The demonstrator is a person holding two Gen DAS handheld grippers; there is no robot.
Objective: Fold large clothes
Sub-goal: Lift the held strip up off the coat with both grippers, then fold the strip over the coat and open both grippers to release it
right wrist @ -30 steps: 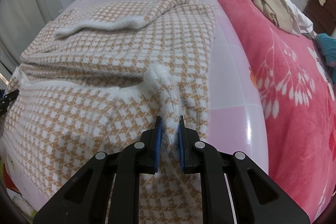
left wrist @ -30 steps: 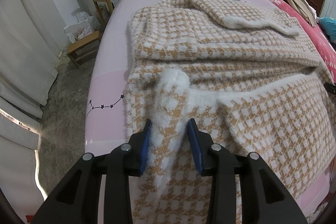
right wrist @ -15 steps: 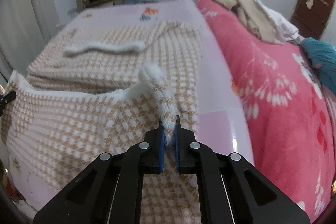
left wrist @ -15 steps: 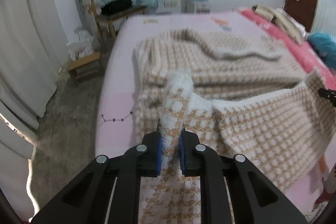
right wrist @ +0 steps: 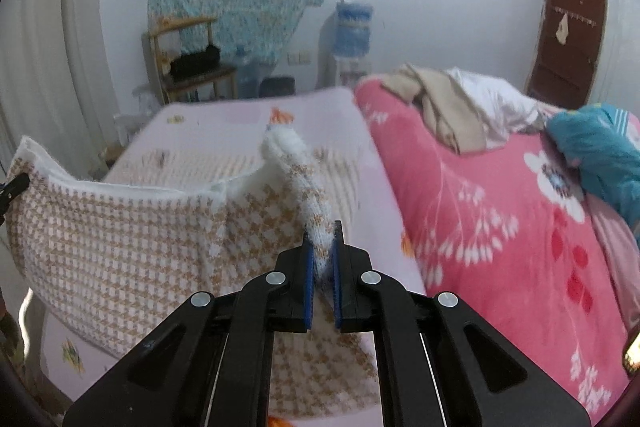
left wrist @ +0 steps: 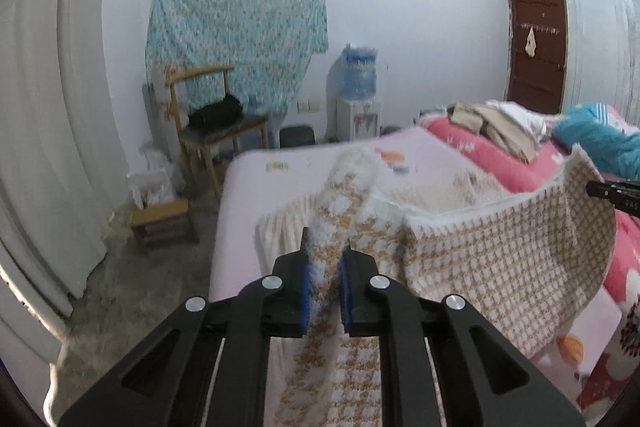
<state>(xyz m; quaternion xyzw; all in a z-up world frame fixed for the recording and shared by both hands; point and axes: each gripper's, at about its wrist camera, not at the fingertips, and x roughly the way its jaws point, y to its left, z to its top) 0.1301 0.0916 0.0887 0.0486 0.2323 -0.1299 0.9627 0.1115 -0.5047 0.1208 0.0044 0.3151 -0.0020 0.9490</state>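
A large tan-and-white houndstooth garment [left wrist: 500,267] lies partly on the pink bed [left wrist: 256,195]. My left gripper [left wrist: 324,267] is shut on a bunched near-left edge of it. My right gripper [right wrist: 322,251] is shut on the bunched near-right edge of the garment [right wrist: 120,239]. Both hold the near edge lifted above the bed, and the fabric hangs stretched between them. The far part still rests on the bed. The right gripper's tip shows at the right edge of the left wrist view [left wrist: 612,191].
A red flowered blanket [right wrist: 500,227] with beige clothes [right wrist: 440,107] and a teal garment [right wrist: 600,151] covers the right bed half. A wooden chair [left wrist: 212,123], a small stool [left wrist: 160,223] and a water dispenser [left wrist: 360,95] stand beyond the bed's left and far sides.
The left gripper closed on the garment edge. Both grippers then rose and lifted the near edge off the bed, and the views tilted up toward the far wall.
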